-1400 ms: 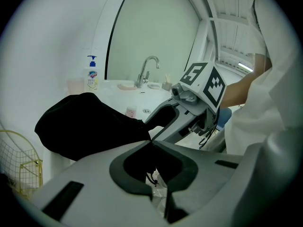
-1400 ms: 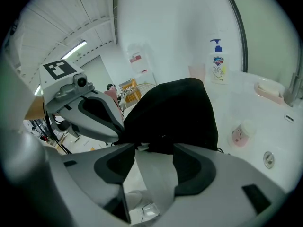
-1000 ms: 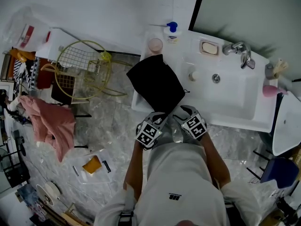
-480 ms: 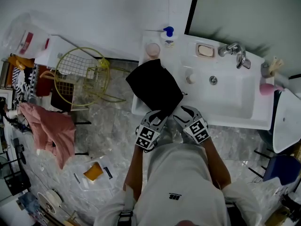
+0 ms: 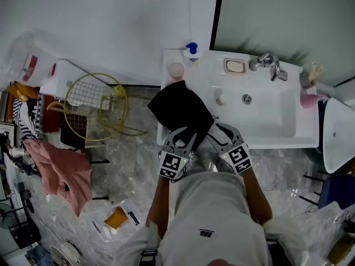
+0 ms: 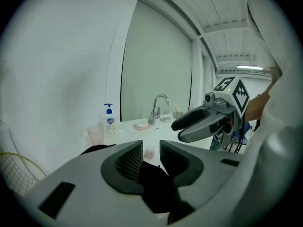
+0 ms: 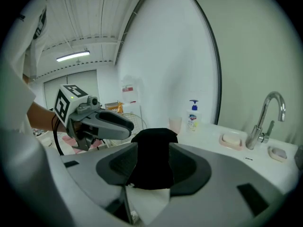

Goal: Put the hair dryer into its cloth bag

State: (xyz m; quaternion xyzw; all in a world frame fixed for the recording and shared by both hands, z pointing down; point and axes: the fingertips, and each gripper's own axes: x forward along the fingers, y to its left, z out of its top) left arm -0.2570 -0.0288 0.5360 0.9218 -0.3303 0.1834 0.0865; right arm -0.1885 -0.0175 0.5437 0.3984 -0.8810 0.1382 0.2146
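**A:** Which way does the cloth bag (image 5: 180, 107) lie from us?

**B:** Straight ahead. It rests on the left end of the desk (image 5: 294, 138), its long axis running from the front edge toward the back-left corner, where the cup (image 5: 176, 70) and soap bottle (image 5: 191, 53) stand.

**A:** And our hold on it?

**B:** The left claw (image 5: 187, 137) is pinched on the black cloth at the near hem. The right claw (image 5: 215, 131) has just been closing, and the cloth fills its gap, pressed from both sides. Neither is nearer (they flank the same end).

**A:** The hair dryer?

**B:** We cannot make it out in any view, so we cannot tell whether it sits inside the bag. Our torso hides whatever is below the claws.
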